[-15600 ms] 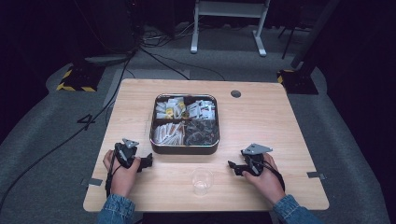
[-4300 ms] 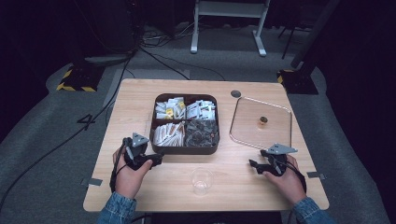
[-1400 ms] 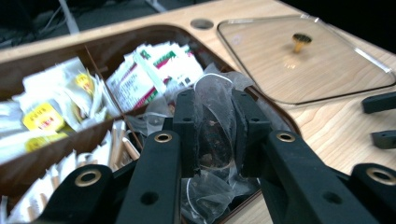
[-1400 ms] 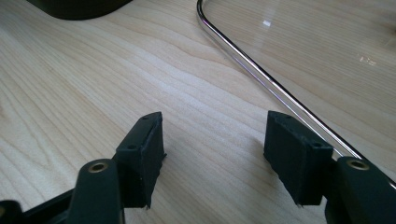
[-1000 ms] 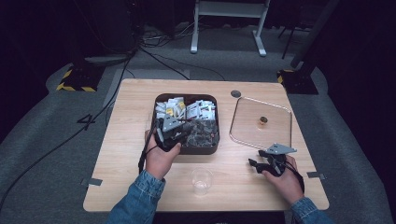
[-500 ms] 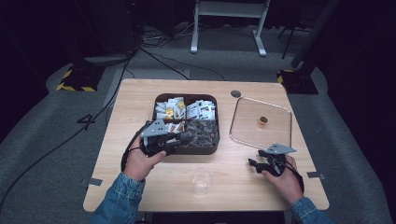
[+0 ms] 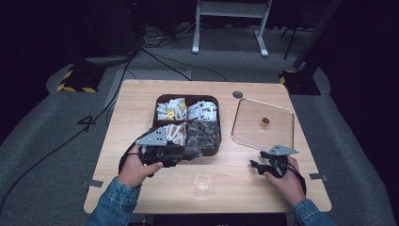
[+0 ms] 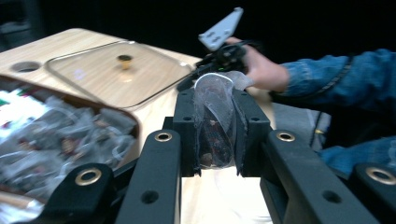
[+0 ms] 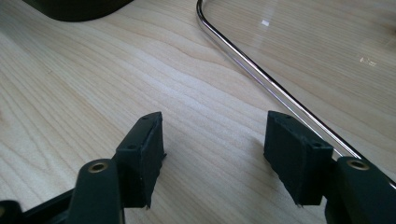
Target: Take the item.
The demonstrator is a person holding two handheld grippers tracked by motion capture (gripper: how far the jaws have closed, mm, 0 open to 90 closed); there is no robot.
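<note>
My left gripper [image 8: 215, 133] is shut on a small clear packet of dark dried bits [image 8: 214, 122], pinched upright between the pads. In the high view that gripper [image 7: 196, 151] points right, just in front of the brown divided box [image 7: 212, 151] of packets. A clear plastic cup [image 7: 203, 181] stands on the table a little nearer the person. My right gripper [image 9: 215, 140] is open over bare wood with nothing between its pads; in the high view it [image 7: 255, 166] rests near the front edge of the glass lid [image 7: 282, 136].
The glass lid with a small gold knob [image 7: 265, 121] lies flat to the right of the box. A round cable hole [image 7: 237, 94] sits at the table's back. Black cables trail over the grey floor behind the table, beside a white stand.
The left gripper has drawn back out of the box toward the table's front and right, carrying the packet. The right gripper has stayed where it was.
</note>
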